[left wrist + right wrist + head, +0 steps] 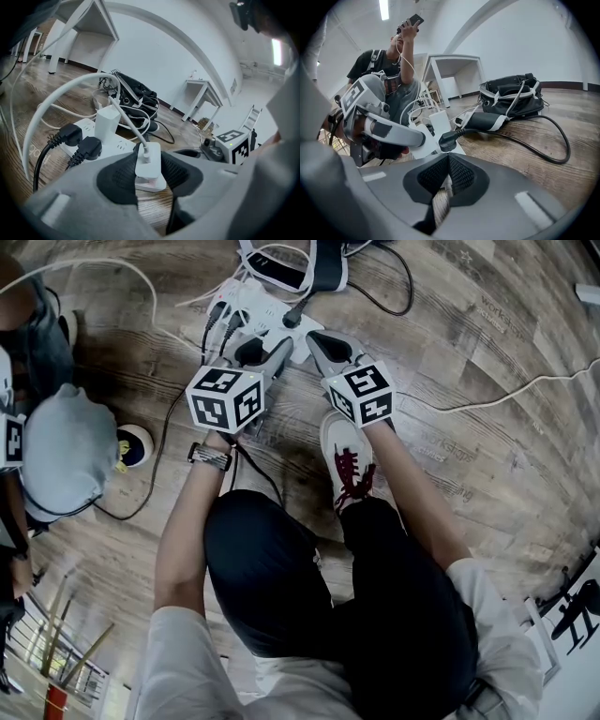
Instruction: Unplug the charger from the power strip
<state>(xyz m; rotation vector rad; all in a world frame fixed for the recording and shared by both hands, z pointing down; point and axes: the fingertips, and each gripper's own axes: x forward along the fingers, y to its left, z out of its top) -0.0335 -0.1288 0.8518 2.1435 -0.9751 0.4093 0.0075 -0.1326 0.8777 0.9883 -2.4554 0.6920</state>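
Note:
A white power strip [261, 307] lies on the wood floor, with two black plugs [75, 140] and an upright white adapter [107, 124] in it. My left gripper [150, 171] is shut on a small white charger [150, 161], whose white cable leaves its top. The charger sits at the strip's near end; whether its pins are still in the socket I cannot tell. In the head view my left gripper [258, 352] and right gripper [319, 338] both point at the strip. My right gripper [449, 176] has its pads together, just short of the strip [419, 140].
A black bag with white straps [513, 91] lies beyond the strip, with a thick black cable [543, 150] looping from a plug [447, 138]. A person in a grey cap [66, 451] crouches at the left. White tables [201, 91] stand at the back. My shoe [347, 460] is behind the grippers.

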